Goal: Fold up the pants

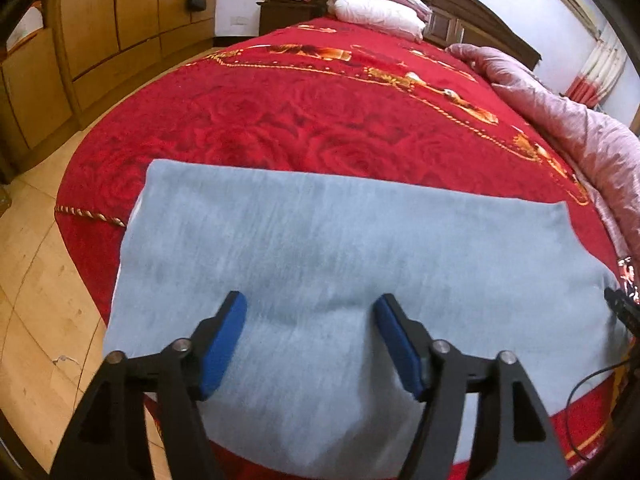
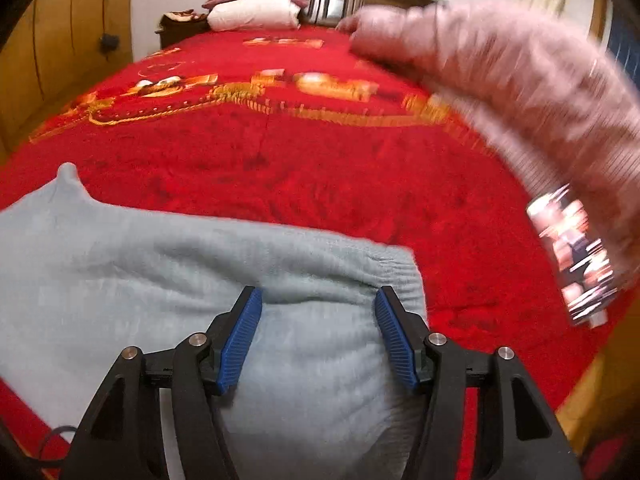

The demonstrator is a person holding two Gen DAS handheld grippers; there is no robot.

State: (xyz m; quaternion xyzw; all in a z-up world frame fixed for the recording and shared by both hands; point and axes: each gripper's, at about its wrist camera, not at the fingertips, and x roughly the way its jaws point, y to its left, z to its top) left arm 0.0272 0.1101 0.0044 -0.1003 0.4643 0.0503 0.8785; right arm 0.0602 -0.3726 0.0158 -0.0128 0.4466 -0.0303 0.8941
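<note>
One pair of pale blue soft-knit pants [image 1: 340, 264], folded flat on the red rose-patterned bed blanket [image 1: 312, 108], long axis crosswise to both claws. Elastic waistband [image 2: 384, 264] lies just beyond right claw [image 2: 318, 320]; left claw [image 1: 310, 322] over the other end. Both claws spread, empty.

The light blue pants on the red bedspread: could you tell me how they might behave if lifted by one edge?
The light blue pants would probably droop limply, since they already dimple softly. The fuzzy surface suggests decent grip. The ribbed waistband may hold firmer.
</note>
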